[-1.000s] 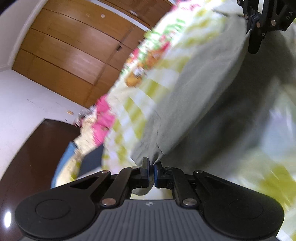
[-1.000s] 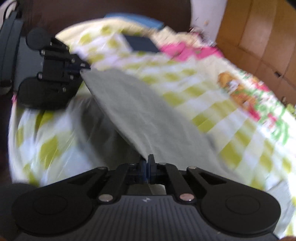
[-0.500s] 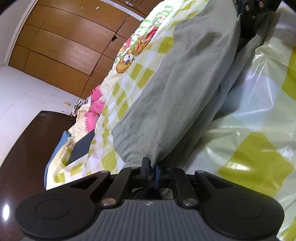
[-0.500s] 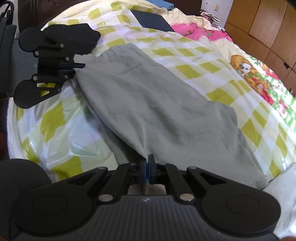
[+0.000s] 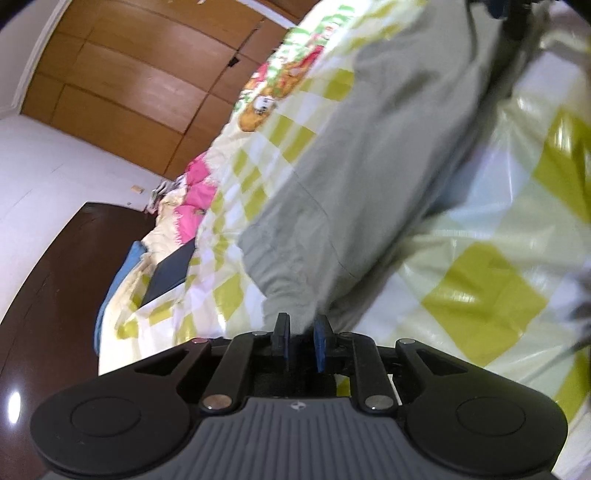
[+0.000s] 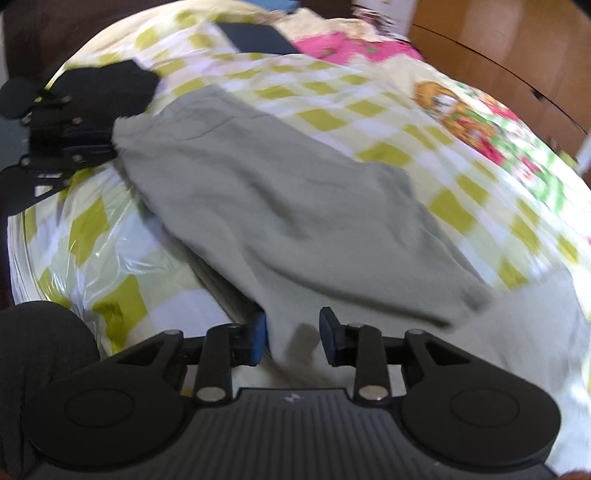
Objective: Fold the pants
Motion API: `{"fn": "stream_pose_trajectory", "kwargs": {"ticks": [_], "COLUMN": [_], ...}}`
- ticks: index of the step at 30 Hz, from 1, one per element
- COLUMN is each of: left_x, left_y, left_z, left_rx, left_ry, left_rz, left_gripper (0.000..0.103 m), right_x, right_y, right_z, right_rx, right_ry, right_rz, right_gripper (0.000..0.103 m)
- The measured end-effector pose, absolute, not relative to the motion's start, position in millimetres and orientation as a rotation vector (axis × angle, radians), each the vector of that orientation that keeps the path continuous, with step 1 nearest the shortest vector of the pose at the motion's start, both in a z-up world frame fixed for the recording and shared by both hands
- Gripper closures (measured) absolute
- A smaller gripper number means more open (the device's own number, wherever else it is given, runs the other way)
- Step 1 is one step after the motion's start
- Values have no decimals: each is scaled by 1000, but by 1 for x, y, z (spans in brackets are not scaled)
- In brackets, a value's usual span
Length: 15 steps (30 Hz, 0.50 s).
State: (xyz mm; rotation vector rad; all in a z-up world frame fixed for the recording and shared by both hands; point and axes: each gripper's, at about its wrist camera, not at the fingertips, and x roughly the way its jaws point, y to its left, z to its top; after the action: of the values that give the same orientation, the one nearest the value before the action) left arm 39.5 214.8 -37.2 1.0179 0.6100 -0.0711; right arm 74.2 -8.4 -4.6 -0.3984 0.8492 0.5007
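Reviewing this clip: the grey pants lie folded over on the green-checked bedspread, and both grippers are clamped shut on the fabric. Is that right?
Not quite. The grey pants do lie folded over on the green-checked bedspread, but the grippers are not clamped. The right wrist view shows the right gripper with jaws apart, just opened; the left wrist view shows the left gripper parted too.

Right hand-held gripper (image 5: 511,14): cut off by top edge. Cartoon print (image 6: 465,110) on bedsheet (image 6: 332,92): smeared by motion blur. Pants (image 6: 280,206) underlayer: hidden.
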Motion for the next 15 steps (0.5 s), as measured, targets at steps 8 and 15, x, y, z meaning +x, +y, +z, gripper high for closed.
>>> {"fn": "stream_pose_trajectory", "kwargs": {"ticks": [8,15], "left_x": [35,60], "left_y": [139,31], "left_z": [4,5], "left_rx": [920,788], "left_ry": [510,437], "left_rz": [-194,-402], "left_gripper": [69,61], "right_x": [116,222], "right_y": [-111,-187], "right_z": [27,28], "right_rx": [-207,53], "right_ry": [839,868], "right_rz": [222,-2], "right_gripper": [67,53]}}
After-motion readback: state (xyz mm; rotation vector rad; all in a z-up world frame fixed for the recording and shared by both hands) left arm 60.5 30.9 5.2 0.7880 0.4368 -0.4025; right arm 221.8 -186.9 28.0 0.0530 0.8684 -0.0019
